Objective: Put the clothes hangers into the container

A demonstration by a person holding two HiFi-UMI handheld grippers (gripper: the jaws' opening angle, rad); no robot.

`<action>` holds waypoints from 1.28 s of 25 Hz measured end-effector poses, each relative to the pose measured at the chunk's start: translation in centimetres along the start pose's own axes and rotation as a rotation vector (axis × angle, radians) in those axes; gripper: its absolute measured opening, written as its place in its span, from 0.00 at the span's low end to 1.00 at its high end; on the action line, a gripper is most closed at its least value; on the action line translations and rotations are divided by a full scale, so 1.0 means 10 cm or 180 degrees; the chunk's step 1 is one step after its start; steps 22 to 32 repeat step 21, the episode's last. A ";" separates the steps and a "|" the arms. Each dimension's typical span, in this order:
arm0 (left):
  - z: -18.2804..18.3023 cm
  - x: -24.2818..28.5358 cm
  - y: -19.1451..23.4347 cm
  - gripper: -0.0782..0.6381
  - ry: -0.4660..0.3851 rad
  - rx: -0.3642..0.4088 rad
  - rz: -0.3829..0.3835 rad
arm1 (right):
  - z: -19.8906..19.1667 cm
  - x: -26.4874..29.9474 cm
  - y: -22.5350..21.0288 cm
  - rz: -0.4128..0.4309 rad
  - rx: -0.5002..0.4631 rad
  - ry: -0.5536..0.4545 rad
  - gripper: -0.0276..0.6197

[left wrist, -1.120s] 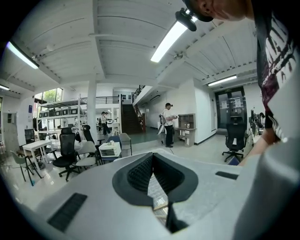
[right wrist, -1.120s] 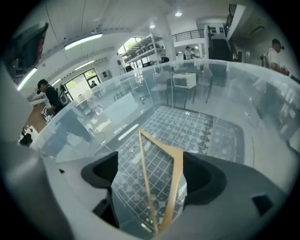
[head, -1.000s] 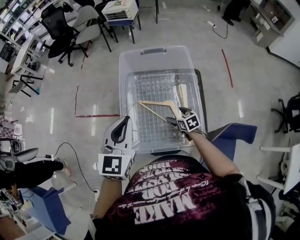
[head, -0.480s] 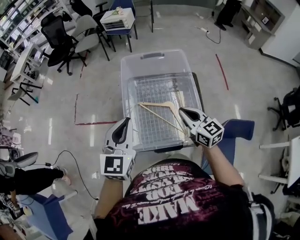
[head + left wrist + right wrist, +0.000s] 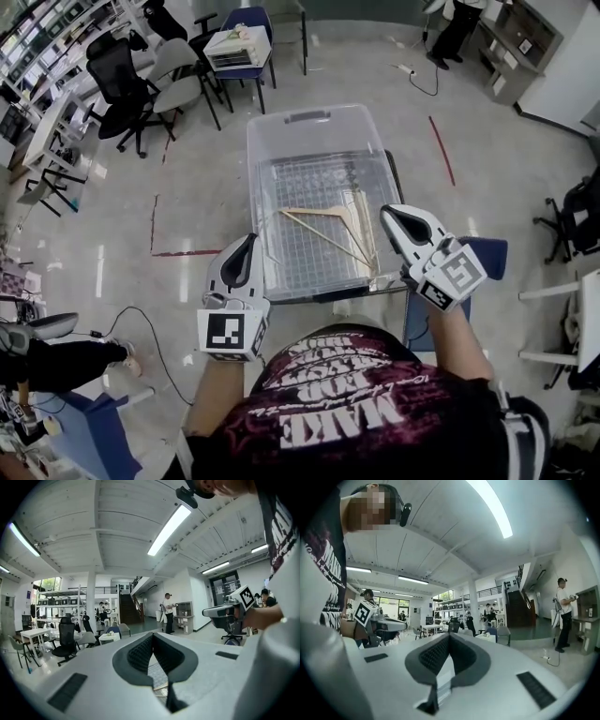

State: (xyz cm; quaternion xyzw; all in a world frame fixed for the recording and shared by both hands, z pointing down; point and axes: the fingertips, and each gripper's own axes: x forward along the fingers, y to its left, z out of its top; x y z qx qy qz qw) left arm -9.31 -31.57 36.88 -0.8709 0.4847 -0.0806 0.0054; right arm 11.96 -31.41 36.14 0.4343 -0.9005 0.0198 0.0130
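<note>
A clear plastic container (image 5: 314, 114) stands in front of me with wooden clothes hangers (image 5: 323, 228) lying flat on its bottom, one triangular, another along the right wall (image 5: 364, 208). My left gripper (image 5: 249, 241) hovers outside the container's near left corner, jaws shut and empty; in its own view the pads (image 5: 152, 636) meet with nothing between them. My right gripper (image 5: 388, 214) is raised beside the container's near right corner, also shut on nothing, clear of the hangers. Its pads (image 5: 448, 636) touch in the right gripper view. Each gripper shows in the other's view: the right gripper (image 5: 225, 612), the left gripper (image 5: 384, 625).
Office chairs (image 5: 122, 66) and a small table with a tray (image 5: 239, 42) stand at the far left. Red tape lines (image 5: 192, 230) mark the floor. A blue seat (image 5: 480, 255) is close at the right. A cable (image 5: 141, 309) and a person's legs (image 5: 56, 342) lie at lower left.
The right gripper let go of the hanger, pulled back out of the container to the right and nearer to me, and its jaws closed. The hanger now lies in the container. The left gripper barely moved.
</note>
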 end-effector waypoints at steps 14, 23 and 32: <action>-0.12 -0.35 -0.02 0.12 -0.0064 -0.0147 -0.0119 | 0.11 -0.17 0.28 -0.0190 -0.0071 0.0072 0.05; -0.36 -0.52 -0.06 0.12 -0.0004 -0.0268 -0.0138 | -0.04 -0.15 0.50 -0.0138 -0.0029 0.0119 0.05; -0.36 -0.52 -0.06 0.12 -0.0004 -0.0268 -0.0138 | -0.04 -0.15 0.50 -0.0138 -0.0029 0.0119 0.05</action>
